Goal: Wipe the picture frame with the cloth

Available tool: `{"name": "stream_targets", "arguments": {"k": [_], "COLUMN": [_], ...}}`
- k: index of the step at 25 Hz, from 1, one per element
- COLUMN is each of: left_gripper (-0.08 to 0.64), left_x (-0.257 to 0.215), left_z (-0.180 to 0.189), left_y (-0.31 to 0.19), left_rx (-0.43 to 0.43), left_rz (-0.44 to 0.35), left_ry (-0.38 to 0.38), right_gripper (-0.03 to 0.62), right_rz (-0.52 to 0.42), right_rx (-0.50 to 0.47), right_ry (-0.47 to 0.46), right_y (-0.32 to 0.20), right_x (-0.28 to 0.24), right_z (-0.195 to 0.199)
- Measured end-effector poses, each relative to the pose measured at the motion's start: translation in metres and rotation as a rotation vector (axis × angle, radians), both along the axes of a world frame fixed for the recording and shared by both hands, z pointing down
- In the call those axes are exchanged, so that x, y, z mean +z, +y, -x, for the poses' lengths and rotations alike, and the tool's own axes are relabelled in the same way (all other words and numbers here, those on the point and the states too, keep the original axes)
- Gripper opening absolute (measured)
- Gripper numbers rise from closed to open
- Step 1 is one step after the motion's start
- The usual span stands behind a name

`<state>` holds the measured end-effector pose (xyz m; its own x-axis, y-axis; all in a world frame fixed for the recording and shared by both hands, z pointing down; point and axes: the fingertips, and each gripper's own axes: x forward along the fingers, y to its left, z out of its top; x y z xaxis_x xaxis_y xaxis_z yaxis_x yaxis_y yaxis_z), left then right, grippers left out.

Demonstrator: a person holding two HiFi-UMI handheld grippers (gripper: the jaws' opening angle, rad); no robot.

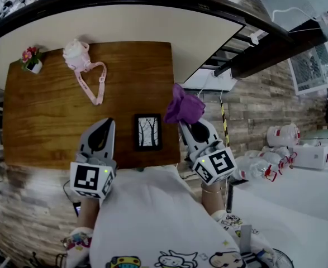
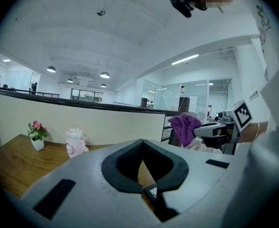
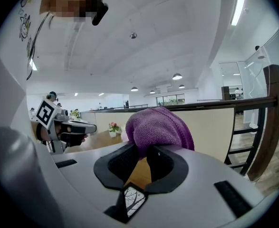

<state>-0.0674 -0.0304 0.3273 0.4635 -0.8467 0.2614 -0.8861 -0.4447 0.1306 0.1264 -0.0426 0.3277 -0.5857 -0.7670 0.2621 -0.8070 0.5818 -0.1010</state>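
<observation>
A small black picture frame (image 1: pixel 148 132) with a tree drawing lies flat on the wooden table (image 1: pixel 52 110), close to its near edge. My left gripper (image 1: pixel 105 125) hovers just left of the frame, shut with nothing in it; in the left gripper view its pads (image 2: pixel 129 148) meet and a corner of the frame (image 2: pixel 151 192) shows below them. My right gripper (image 1: pixel 186 125) sits just right of the frame, shut on a bunched purple cloth (image 1: pixel 184 107). In the right gripper view the cloth (image 3: pixel 158 126) bulges above the jaws, with the frame (image 3: pixel 133 199) under them.
A pink and white bottle with a pink strap (image 1: pixel 79 56) lies at the table's far side, and a small flower pot (image 1: pixel 32 60) stands at the far left corner. A curved counter wall backs the table. White containers (image 1: pixel 281 135) sit on the floor to the right.
</observation>
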Motion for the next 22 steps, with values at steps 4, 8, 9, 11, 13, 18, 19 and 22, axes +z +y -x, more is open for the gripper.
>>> {"name": "stream_targets", "arguments": {"k": [4, 8, 9, 11, 13, 18, 19, 22], "left_gripper": [0.003, 0.003, 0.003, 0.003, 0.003, 0.003, 0.003, 0.003], "left_x": [-0.0002, 0.0011, 0.0012, 0.0016, 0.0021, 0.0042, 0.0044, 0.0035], "left_z": [0.0004, 0.0020, 0.0026, 0.0031, 0.0031, 0.0032, 0.0031, 0.0033], "left_y": [-0.0008, -0.0006, -0.0004, 0.0006, 0.0017, 0.0019, 0.0020, 0.0019], "left_rx": [0.001, -0.002, -0.002, -0.003, -0.003, -0.002, -0.002, -0.004], "left_rz": [-0.001, 0.003, 0.002, 0.001, 0.002, 0.007, 0.008, 0.004], "left_ry": [-0.001, -0.005, -0.005, -0.006, -0.006, -0.008, -0.007, -0.002], "right_gripper": [0.046, 0.044, 0.044, 0.045, 0.044, 0.044, 0.044, 0.044], "right_rz": [0.003, 0.008, 0.007, 0.004, 0.004, 0.014, 0.016, 0.020], "right_rx": [0.004, 0.004, 0.005, 0.005, 0.007, 0.009, 0.010, 0.007], "right_ry": [-0.005, -0.009, -0.010, -0.012, -0.016, -0.025, -0.025, -0.022], "right_y": [-0.0001, -0.0006, -0.0005, -0.0002, 0.0000, 0.0004, 0.0008, 0.0019], "right_x": [0.0006, 0.0009, 0.0007, 0.0001, -0.0001, 0.0008, 0.0011, 0.0017], "right_z": [0.0006, 0.0015, 0.0020, 0.0026, 0.0025, 0.0028, 0.0029, 0.0034]}}
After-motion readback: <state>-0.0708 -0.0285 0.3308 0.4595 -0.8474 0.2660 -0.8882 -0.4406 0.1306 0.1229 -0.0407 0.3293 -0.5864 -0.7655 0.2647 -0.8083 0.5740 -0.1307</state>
